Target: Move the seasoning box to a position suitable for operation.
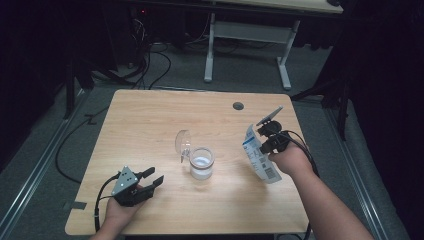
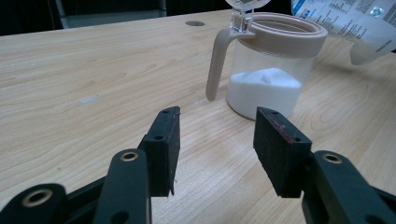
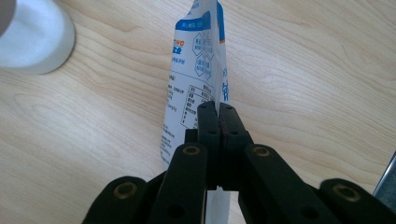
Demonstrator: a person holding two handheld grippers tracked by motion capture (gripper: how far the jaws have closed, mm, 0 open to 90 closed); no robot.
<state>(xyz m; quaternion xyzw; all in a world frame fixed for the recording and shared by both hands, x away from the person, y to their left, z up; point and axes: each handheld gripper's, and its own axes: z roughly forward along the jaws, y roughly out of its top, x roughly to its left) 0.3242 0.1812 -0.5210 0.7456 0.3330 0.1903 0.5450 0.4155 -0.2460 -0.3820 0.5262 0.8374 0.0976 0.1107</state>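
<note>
Right claw (image 3: 218, 109): jaws pinched tight on the edge of a white-and-blue printed pouch (image 1: 260, 157). The pouch hangs over the right part of the tabletop (image 1: 150, 115), right of the jar and apart from it. In the right gripper view its lower end runs behind the jaws and is cut off by the bottom edge. Printing on the pouch: blue band, small hexagon marks, a boxed table and dense small script, all too fine to read; a barcode shows near its lower end in the high view.

Left claw (image 2: 217, 140): jaws spread fairly wide, nothing between the pads, held low over the near left of the tabletop, pointing toward the jar.

Clear jar (image 2: 268, 77) with beige rim and handle stands mid-tabletop, partly filled with white granules. Its clear hinged lid (image 1: 183, 142) stands open; in the left gripper view the lid is cut off by the top edge. No label seen on the jar.

Far edge of the room is dark; a white desk frame (image 1: 247, 42) and cables on the floor are dim.
</note>
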